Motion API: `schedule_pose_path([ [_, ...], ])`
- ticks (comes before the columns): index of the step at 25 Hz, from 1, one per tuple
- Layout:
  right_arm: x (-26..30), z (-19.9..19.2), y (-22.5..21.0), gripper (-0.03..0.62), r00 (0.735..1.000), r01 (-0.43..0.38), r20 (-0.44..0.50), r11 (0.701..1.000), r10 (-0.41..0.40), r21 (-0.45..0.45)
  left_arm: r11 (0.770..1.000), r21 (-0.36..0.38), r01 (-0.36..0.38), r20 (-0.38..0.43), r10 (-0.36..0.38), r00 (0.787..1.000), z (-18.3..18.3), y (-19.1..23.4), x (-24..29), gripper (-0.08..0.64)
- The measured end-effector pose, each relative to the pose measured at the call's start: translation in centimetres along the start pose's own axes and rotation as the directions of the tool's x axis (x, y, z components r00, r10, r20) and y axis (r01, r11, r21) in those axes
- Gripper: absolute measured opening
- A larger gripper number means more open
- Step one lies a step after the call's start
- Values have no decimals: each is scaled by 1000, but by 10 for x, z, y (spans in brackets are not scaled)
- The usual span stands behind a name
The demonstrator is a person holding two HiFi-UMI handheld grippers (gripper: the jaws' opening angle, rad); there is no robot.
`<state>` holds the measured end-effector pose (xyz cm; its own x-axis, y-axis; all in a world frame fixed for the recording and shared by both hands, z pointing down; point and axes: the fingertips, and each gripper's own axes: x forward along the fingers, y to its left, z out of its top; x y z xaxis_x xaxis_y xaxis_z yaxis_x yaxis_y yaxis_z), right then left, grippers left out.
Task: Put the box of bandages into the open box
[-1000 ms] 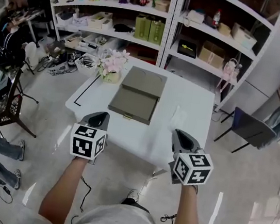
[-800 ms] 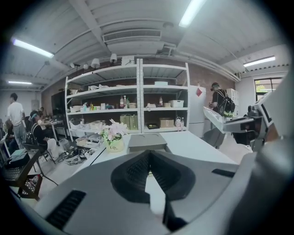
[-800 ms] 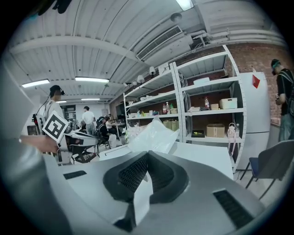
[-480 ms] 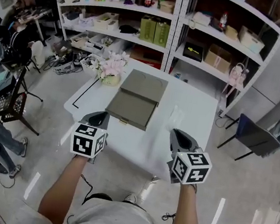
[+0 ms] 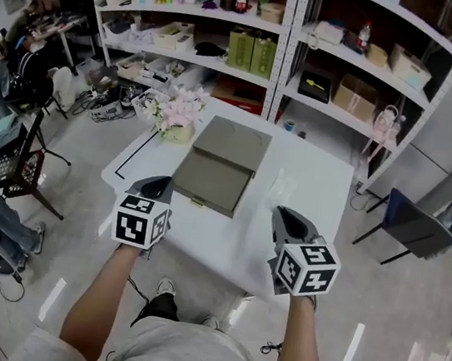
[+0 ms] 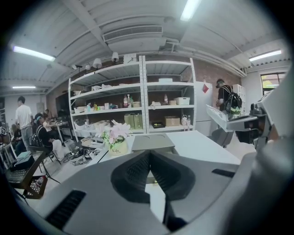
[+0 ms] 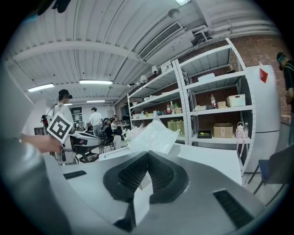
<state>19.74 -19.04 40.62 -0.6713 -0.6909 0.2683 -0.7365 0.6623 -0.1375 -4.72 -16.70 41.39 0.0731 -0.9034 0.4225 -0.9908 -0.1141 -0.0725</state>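
A flat grey-green box lies on the white table, its lid folded back away from me; it shows in the left gripper view as the box. To its right lies a crumpled clear plastic packet, which the right gripper view shows as a translucent packet just beyond the jaws. I cannot tell what it holds. My left gripper hovers at the table's front left edge, shut and empty. My right gripper hovers over the front right, shut and empty.
A pot of pink flowers stands at the table's back left corner. White shelving full of boxes rises behind the table. A dark chair stands to the right, and a black cart and people are at the left.
The view has shifted a little nearer to the table and shelves. Both grippers hold the same places at the table's front edge and stay shut.
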Motion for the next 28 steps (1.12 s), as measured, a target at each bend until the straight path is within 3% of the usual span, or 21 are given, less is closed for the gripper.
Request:
schedule_pose_path([
  [9, 41, 4, 8, 6, 1000, 7, -26, 1000, -8, -24, 1000, -17, 23, 7, -23, 1000, 3, 33, 34, 0],
  [28, 138, 19, 21, 6, 985, 124, -112, 990, -130, -62, 984, -23, 177, -10, -177, 984, 11, 109, 134, 0],
])
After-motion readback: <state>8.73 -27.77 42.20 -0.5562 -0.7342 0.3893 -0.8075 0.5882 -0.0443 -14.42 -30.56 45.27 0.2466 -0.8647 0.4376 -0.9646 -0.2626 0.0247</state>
